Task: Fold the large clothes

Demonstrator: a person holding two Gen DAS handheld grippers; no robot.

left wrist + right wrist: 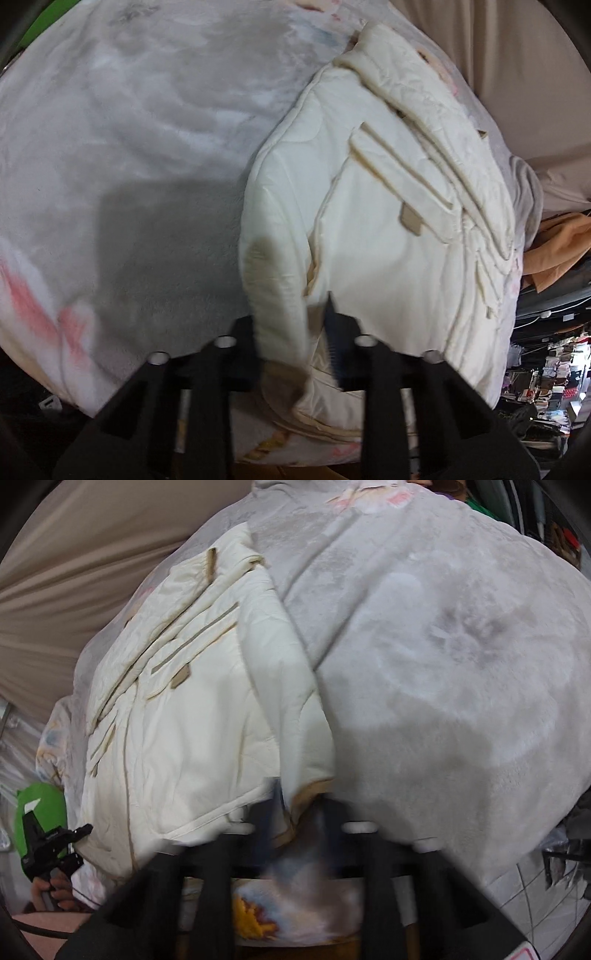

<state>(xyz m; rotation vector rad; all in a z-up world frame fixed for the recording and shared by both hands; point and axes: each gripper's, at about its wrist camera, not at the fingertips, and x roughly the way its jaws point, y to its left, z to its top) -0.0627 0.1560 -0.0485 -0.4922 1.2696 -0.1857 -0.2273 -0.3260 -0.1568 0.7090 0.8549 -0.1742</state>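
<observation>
Gripping the near hem of the cream jacket, both tools look set for the next fold. The left gripper is clamped on the jacket's edge at six o'clock; the right gripper pinches the corner likewise. The jacket lies on the grey blanket, spreading toward one o'clock in the left view. Next, I judge, both hands must lift together and carry the hem toward twelve o'clock, evenly.
</observation>
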